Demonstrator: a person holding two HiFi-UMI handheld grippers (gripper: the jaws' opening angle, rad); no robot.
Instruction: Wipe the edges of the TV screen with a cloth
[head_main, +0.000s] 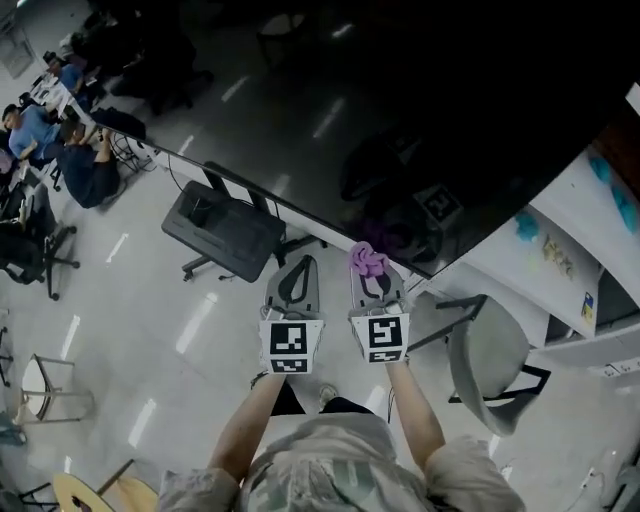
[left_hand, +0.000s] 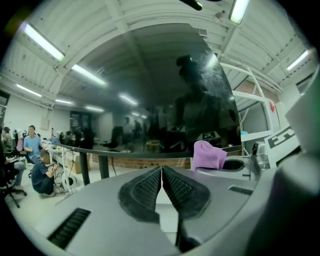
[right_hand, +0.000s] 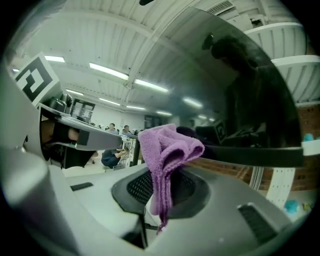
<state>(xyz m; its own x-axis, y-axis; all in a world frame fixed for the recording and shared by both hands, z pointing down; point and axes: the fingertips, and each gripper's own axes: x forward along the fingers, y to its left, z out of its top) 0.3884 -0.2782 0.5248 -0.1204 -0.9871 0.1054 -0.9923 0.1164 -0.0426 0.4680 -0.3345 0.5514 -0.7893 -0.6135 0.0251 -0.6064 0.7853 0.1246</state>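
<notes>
fingers (right_hand: 134, 186) of the right gripper (right_hand: 161, 172) are seen clamped on a purple cloth (right_hand: 167, 147). the cloth is pinched between the 2 dark ribbed pads, bunched into folds above them, and a loose end hangs down between the pads. fingers (left_hand: 142, 192) of the left gripper (left_hand: 161, 168) are pressed together, pad against pad. the 2 grippers are held side by side and close together in front of the person, and a marker cube (head_main: 291, 346) is shown at the back of each.

the tv screen (head_main: 400, 130) is seen as a large, dark, glossy panel in which ceiling lights and the figure holding the grippers are reflected. the cloth is held up at the screen's lower edge, by its dark frame; whether it is touching the frame cannot be told. the left gripper is held just beside it, at the same edge.

a black office chair (head_main: 222, 230) is seen on the pale floor (head_main: 130, 300) to the left, and a grey chair (head_main: 488, 362) to the right. people (head_main: 70, 140) are seated at desks at the far left.
</notes>
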